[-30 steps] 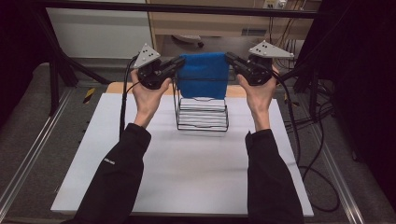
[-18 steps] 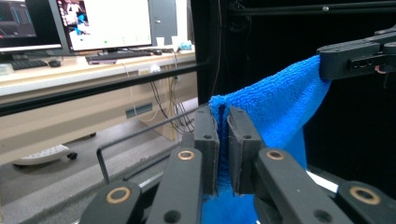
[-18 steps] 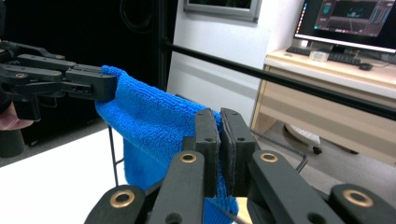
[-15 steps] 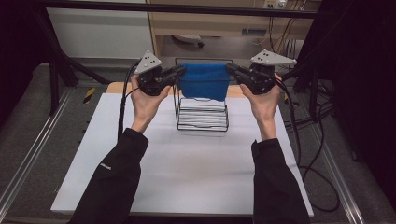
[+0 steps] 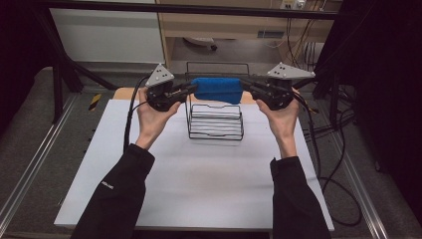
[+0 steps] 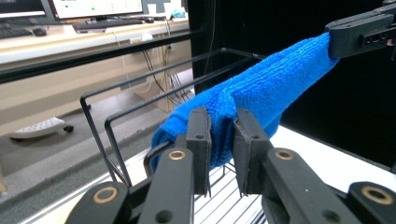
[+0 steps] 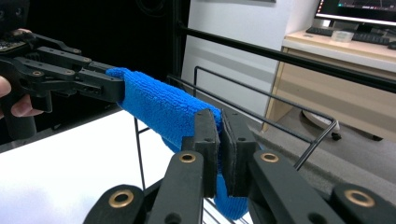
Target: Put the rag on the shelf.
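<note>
High view, near to far. Two dark sleeves (image 5: pixel 117 199) enter from the bottom edge over a white table top (image 5: pixel 199 184). Past them stands a black wire rack (image 5: pixel 215 119), its slatted floor bare and its taller rear rails rising behind. Above the rack, the left gripper (image 5: pixel 190 88) and the right gripper (image 5: pixel 246 85) face each other, each pinching one end of a folded blue microfibre cloth (image 5: pixel 217 89) stretched level between them. Beyond lie a wooden desk edge (image 5: pixel 234 25) and loose cables (image 5: pixel 328 129) on the floor.

Left gripper view: the jaws are clamped on the near end of the cloth (image 6: pixel 261 93), which bulges between them; the far end runs up to the other gripper (image 6: pixel 362 32). The rack's rails (image 6: pixel 154 79) pass just behind and below the cloth; whether cloth and rail touch cannot be told.

Right gripper view: the jaws are pressed together on the cloth's edge (image 7: pixel 163 107), with a fold hanging below them.

Progress, as judged: the cloth is lifted, folded and aligned over the rack, so pickup and carrying appear complete. What remains is to lower it so it drapes over a rail or rests in the rack, then to release both ends and draw the grippers clear.
</note>
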`<state>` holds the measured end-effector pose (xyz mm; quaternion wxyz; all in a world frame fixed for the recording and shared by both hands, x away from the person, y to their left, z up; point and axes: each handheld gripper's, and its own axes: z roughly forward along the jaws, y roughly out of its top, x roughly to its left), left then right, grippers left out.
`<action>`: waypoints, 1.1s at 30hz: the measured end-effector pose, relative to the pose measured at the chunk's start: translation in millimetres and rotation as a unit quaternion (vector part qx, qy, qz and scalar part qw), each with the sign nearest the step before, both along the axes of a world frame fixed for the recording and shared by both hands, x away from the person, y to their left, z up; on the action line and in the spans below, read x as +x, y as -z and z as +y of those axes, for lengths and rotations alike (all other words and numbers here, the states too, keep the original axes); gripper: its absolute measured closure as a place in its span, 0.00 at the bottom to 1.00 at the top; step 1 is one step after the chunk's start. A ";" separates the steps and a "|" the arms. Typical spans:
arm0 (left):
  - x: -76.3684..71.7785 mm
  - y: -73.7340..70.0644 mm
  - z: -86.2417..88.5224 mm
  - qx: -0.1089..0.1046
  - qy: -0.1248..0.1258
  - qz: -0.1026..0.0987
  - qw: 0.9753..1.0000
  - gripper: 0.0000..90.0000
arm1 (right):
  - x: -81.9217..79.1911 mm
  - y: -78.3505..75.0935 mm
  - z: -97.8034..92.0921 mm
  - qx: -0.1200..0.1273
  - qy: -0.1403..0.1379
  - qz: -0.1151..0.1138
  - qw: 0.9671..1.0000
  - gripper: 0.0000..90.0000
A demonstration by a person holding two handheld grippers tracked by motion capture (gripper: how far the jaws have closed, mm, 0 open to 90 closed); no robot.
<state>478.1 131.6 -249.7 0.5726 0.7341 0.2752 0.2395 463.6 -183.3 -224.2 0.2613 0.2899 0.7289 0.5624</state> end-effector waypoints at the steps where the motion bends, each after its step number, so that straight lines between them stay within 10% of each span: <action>1: -0.5 -0.2 0.5 0.002 0.001 0.001 1.000 0.86 | -0.2 1.0 -0.2 0.001 0.000 0.001 1.000 0.96; 19: -3.2 -42.1 14.2 -0.017 -0.021 0.018 0.999 0.81 | -4.2 8.0 0.4 -0.012 -0.007 0.001 1.000 0.95; 33: 5.1 -20.7 -10.2 0.042 0.031 0.086 0.995 1.00 | -6.0 15.2 -2.8 -0.020 -0.014 0.006 1.000 0.94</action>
